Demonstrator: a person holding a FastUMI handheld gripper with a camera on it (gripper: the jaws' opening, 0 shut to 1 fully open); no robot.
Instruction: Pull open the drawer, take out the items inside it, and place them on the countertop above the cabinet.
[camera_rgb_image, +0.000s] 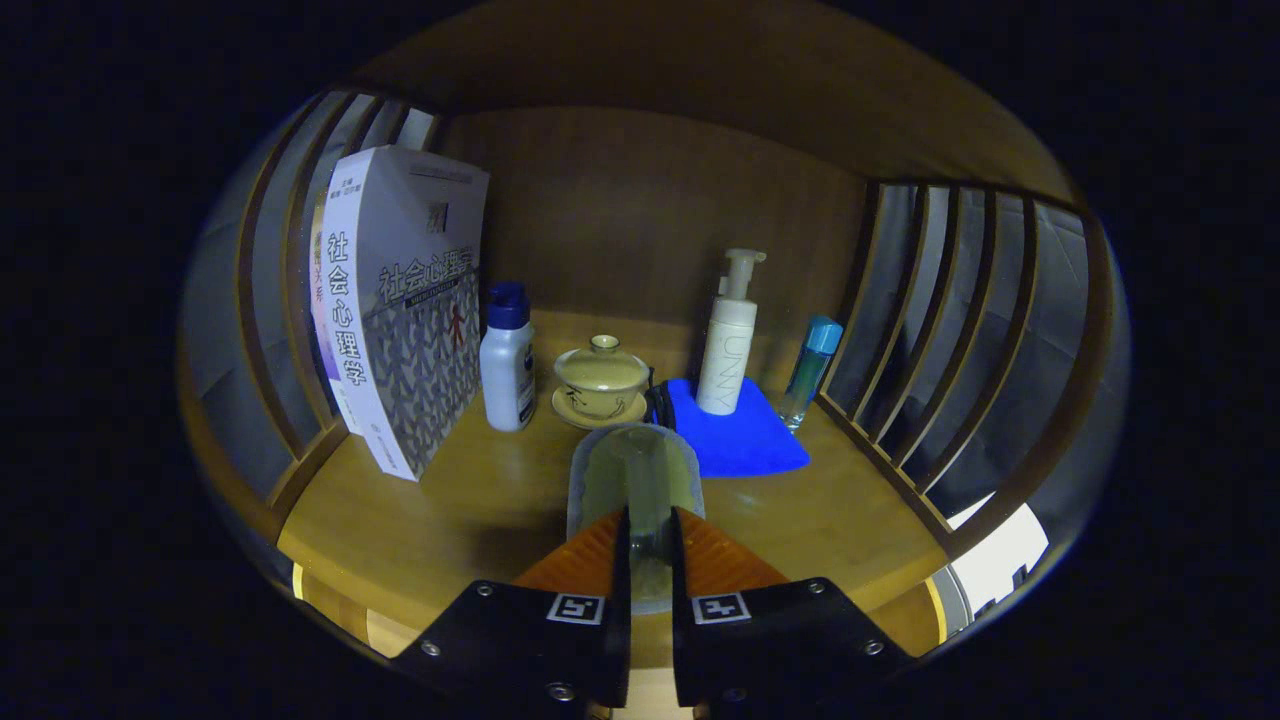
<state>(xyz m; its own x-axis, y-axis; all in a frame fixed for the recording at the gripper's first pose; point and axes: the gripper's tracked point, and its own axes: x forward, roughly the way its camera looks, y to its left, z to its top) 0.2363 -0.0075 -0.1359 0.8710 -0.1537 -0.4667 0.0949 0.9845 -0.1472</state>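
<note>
The claw (650, 535) is clamped on a clear glass cup (636, 480) — both fingers press against its near wall, the gap between them narrow, and the cup rises just ahead of the fingertips. The cup is upright, over the near middle of the wooden counter (470, 510); whether its base touches the wood cannot be told, since the fingers hide it.

Beyond the cup stands a row of things. Far left, a thick book (405, 300) stands on end, leaning slightly against the slatted side wall (265, 330). Just right of it is a white bottle with a dark blue cap (507, 360), then a pale lidded tea bowl on its saucer (601, 382). Right of that lies a blue cloth (745, 440), and a tall white pump bottle (728, 345) stands on its far part. A slim bottle with a light blue cap (812, 370) stands just beside the cloth's right edge, near the right slatted wall (960, 330).
</note>
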